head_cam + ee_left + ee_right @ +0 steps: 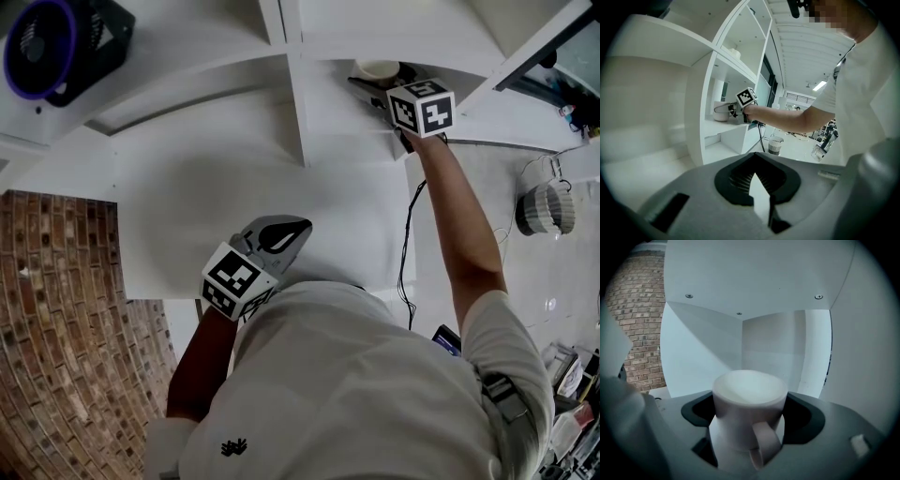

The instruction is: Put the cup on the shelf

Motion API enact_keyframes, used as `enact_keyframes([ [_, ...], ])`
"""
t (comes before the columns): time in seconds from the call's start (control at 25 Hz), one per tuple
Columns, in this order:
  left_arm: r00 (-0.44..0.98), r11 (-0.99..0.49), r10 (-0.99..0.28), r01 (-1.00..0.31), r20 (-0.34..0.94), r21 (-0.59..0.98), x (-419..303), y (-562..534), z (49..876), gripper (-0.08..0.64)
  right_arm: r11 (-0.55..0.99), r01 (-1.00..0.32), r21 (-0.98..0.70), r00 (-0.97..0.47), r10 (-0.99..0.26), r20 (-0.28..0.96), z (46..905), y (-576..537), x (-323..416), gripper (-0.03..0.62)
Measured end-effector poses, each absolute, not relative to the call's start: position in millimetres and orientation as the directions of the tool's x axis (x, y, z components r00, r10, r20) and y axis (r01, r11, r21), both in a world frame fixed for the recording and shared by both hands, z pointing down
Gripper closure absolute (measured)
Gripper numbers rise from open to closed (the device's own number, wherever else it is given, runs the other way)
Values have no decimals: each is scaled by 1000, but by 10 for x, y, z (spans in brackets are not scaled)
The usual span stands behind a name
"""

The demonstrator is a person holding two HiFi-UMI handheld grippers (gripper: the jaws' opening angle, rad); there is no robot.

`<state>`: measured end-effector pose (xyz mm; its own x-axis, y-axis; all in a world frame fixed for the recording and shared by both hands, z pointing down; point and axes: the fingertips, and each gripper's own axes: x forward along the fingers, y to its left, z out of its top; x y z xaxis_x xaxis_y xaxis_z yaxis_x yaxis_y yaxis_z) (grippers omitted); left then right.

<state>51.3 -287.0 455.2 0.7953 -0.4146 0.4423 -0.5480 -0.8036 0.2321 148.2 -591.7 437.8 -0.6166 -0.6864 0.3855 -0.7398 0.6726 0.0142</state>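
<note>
The right gripper [749, 413] is stretched out at arm's length into an open compartment of the white shelf [300, 112]. Its fingers [801, 418] are clamped on a white cup [747, 394], one dark pad on each side of the body. The cup stands upright between them, its mouth open upward and its handle on the near side, toward the gripper's body. Beyond the fingertips are the compartment's white back wall and side panels, with the board above close over the cup's rim. From where I stand I cannot tell whether its base touches the board below.

The left gripper [757, 183] is held low and close to the person's white shirt [375, 375], well apart from the cup. Its fingers are closed together with nothing between them, and they point toward the shelf's lower white boards.

A black cable [408, 244] hangs beneath the outstretched right arm. A round fan [56, 42] with a purple rim sits well to the left of both grippers, and a brick wall [66, 309] shows left of the shelf.
</note>
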Motion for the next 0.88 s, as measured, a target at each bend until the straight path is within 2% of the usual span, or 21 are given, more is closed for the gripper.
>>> enact_keyframes([
  [0.56,793,-798,-418,-553,442,237,454,-2861,4599,554,665,-746,23,-616,-704,354,4423,-5953,1478,152],
  [0.88,795,-801,-415,-550,443,236,408,-2786,4577,554,638,-770,17,-593,-724,353,4446,-5902,1552,126],
])
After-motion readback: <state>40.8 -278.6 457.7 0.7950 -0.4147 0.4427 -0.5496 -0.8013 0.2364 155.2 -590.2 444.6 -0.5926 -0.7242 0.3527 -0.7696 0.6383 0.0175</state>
